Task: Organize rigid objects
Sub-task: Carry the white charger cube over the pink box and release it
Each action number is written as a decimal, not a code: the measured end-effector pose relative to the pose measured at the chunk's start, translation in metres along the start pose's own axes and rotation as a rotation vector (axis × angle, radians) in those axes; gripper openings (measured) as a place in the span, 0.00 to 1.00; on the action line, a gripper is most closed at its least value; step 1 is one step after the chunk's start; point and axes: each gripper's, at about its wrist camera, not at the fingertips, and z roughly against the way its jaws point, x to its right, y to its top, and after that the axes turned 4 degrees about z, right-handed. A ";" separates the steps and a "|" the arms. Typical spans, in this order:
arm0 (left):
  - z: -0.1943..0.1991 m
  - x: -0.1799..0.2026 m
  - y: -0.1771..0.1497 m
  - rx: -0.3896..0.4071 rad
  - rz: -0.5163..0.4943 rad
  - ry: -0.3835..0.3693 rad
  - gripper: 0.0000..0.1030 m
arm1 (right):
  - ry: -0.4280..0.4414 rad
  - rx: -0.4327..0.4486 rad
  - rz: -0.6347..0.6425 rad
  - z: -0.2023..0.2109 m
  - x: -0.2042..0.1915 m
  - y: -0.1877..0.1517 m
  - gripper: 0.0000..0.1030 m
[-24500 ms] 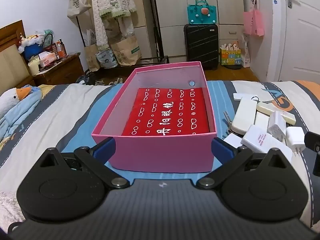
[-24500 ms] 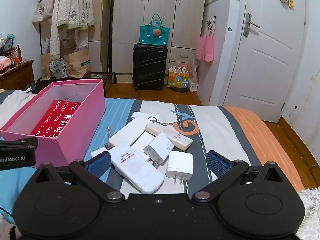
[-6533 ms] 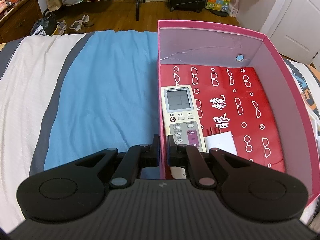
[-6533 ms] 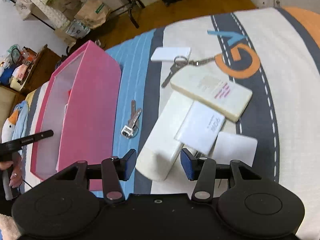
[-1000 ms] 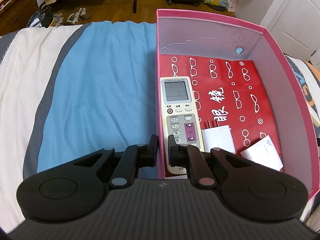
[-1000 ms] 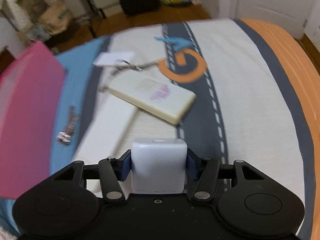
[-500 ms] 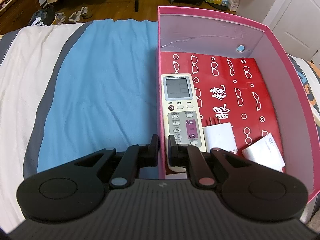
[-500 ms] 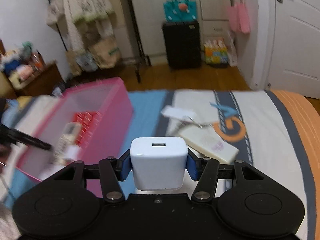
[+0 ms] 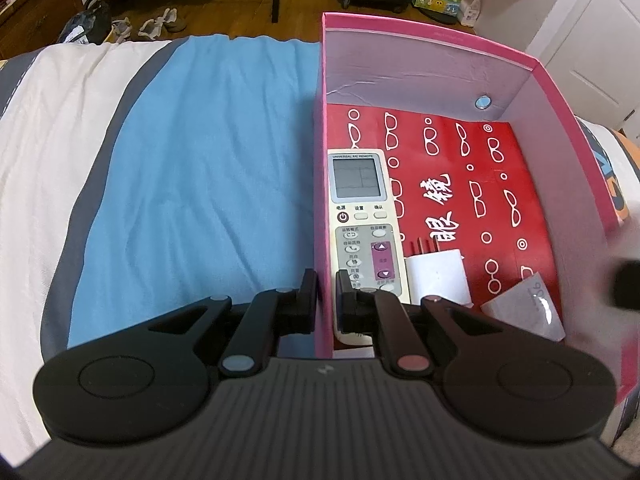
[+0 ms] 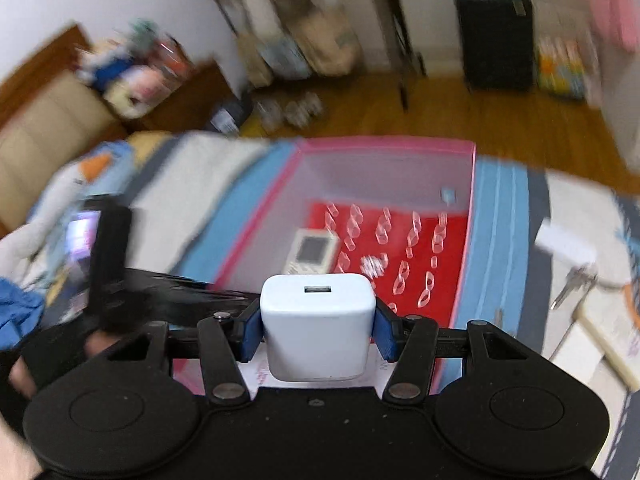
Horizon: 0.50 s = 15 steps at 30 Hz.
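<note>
Your right gripper (image 10: 318, 330) pinches the white charger (image 10: 318, 328) above the pink box (image 9: 440, 46), while your left gripper (image 9: 325, 292) clamps the box's left wall beside the remote (image 9: 362, 216).

R gripper (image 10: 318, 330) clamping charger (image 10: 318, 330), pink box (image 10: 384, 152) ahead

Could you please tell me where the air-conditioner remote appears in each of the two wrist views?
Left wrist: the remote lies along the pink box's left wall, just ahead of the left claw.
Right wrist: remote, small and blurred, left of centre.
Shared landmark: the red liner.
</note>
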 end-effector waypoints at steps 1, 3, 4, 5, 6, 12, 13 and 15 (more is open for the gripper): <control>0.000 0.000 0.000 0.000 -0.001 0.000 0.08 | -0.020 -0.047 -0.016 -0.017 0.002 0.007 0.58; 0.000 -0.002 -0.001 0.003 -0.004 -0.006 0.08 | -0.129 -0.123 -0.007 -0.047 -0.001 0.015 0.58; 0.000 -0.003 -0.002 0.003 -0.003 -0.012 0.08 | -0.165 -0.135 0.022 -0.057 -0.004 0.016 0.58; 0.001 -0.004 -0.001 0.002 0.001 -0.019 0.08 | -0.193 -0.137 0.027 -0.068 -0.004 0.018 0.58; 0.001 -0.006 -0.001 0.001 0.010 -0.031 0.08 | -0.204 -0.151 0.011 -0.075 -0.003 0.019 0.58; 0.005 -0.007 0.000 0.008 0.014 -0.038 0.07 | -0.342 -0.154 0.050 -0.092 -0.009 0.027 0.58; 0.005 -0.007 0.000 0.008 0.017 -0.039 0.07 | -0.352 -0.155 0.062 -0.094 -0.012 0.027 0.58; 0.005 -0.008 0.001 0.008 0.019 -0.041 0.07 | -0.325 -0.172 0.048 -0.095 -0.013 0.025 0.58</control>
